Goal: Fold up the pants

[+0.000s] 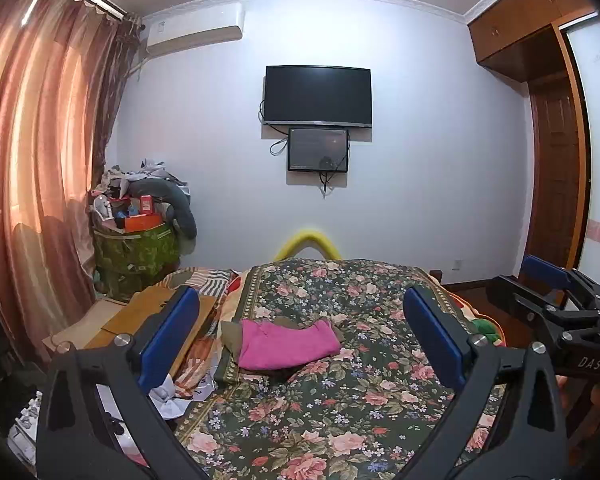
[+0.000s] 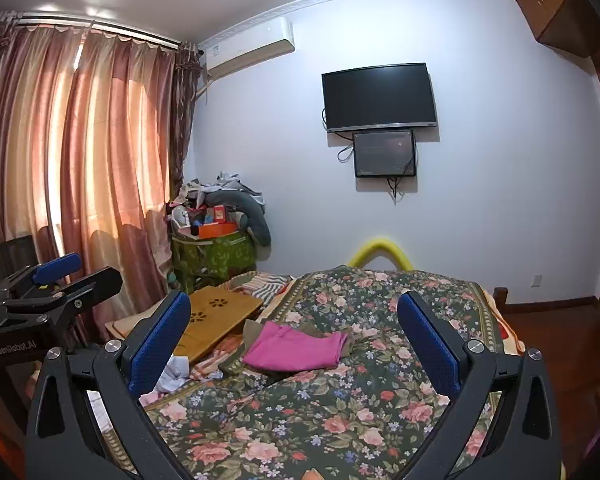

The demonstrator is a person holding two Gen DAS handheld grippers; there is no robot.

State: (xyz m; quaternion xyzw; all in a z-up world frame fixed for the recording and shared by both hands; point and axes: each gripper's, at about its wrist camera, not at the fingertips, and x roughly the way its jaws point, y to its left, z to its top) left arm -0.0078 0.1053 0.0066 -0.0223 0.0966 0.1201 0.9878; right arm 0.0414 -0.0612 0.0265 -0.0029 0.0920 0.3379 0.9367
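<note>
Pink pants lie folded into a compact rectangle on the floral bedspread, on top of a bit of olive-brown cloth; they also show in the right wrist view. My left gripper is open and empty, held above the bed short of the pants. My right gripper is open and empty too, at about the same distance. The right gripper also shows at the right edge of the left wrist view, and the left gripper at the left edge of the right wrist view.
A wooden lap table and loose cloth lie left of the bed. A green hamper piled with clutter stands by the curtain. A TV hangs on the far wall. A wardrobe is on the right.
</note>
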